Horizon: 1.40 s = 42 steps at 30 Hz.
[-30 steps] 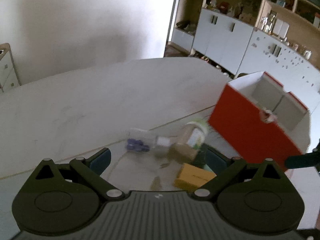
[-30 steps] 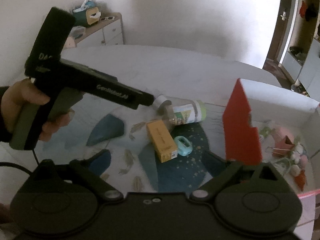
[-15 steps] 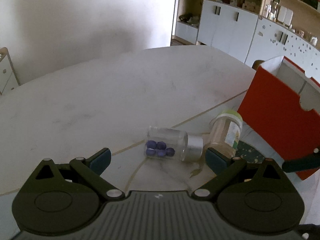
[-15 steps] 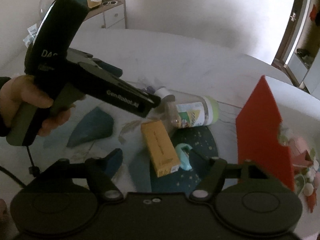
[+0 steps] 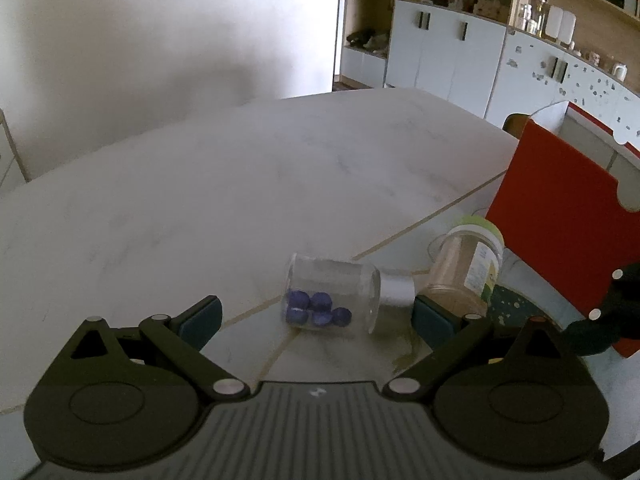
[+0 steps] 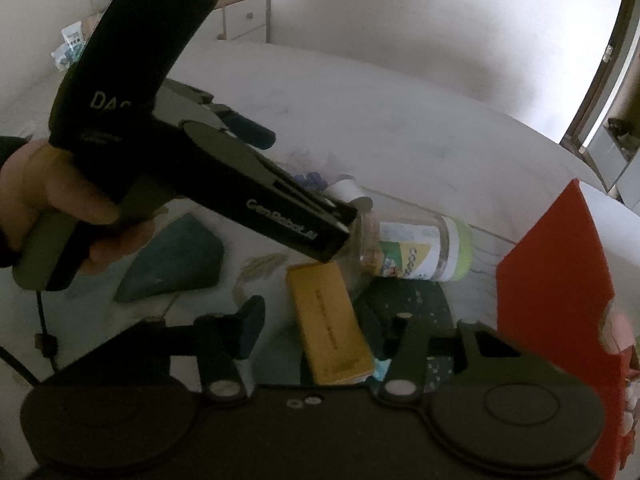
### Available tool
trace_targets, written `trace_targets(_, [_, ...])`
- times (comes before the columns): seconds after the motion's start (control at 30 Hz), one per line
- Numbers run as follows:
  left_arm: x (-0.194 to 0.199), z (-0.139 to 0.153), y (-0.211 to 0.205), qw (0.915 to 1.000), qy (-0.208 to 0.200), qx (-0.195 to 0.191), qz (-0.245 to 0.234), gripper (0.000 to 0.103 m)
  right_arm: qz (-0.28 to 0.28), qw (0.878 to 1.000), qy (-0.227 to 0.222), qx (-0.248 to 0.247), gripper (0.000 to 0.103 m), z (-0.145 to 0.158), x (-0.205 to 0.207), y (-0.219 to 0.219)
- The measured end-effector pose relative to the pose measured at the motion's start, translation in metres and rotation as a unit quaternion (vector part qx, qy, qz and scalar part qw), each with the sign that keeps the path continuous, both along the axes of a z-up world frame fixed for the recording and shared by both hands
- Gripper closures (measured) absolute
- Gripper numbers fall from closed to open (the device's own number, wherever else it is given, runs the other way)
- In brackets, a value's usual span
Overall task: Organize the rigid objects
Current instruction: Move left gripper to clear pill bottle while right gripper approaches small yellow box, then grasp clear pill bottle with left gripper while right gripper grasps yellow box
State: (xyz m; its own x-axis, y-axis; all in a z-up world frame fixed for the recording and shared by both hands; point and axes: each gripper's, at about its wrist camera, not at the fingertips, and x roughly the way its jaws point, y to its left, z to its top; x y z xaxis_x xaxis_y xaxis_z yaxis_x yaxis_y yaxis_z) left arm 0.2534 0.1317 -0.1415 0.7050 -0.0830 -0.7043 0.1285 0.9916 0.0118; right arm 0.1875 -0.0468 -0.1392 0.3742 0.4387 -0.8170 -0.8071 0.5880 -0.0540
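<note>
The white marble table (image 5: 200, 184) is bearing a red open-topped box (image 5: 560, 216) at the right. The green-lidded jar (image 6: 420, 248) is lying against the clear bead jar (image 5: 332, 296), now between the left gripper's (image 5: 316, 316) spread, empty jaws. The right gripper (image 6: 316, 332) is closing around the yellow rectangular box (image 6: 328, 328), nearer than before.

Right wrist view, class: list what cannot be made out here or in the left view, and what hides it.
- Clear jar: right view, mostly behind the left gripper's body.
- Teal item: right view, under the yellow box.
- Red box contents: both views, wall and frame edge.
- Yellow box print: too small.
</note>
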Motion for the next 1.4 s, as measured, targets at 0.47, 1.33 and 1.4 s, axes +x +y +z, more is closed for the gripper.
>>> trace_targets(0.47, [0.002,0.0,-0.008,0.9996,-0.013,-0.001,-0.024,0.027,-0.01,1.0,-0.003,-0.014,0.074,-0.003,0.001,0.009])
trace_targets(1.33, [-0.04,0.042,-0.01,0.9997,-0.001,-0.022,0.008,0.034,-0.068,0.997,0.017,0.046,0.075,0.061,-0.031,-0.043])
trace_targets(1.4, [-0.047,0.049,-0.011,0.9996,-0.003,-0.026,0.007,0.034,-0.073,0.996,0.015,0.052,0.075,0.07,-0.036,-0.05])
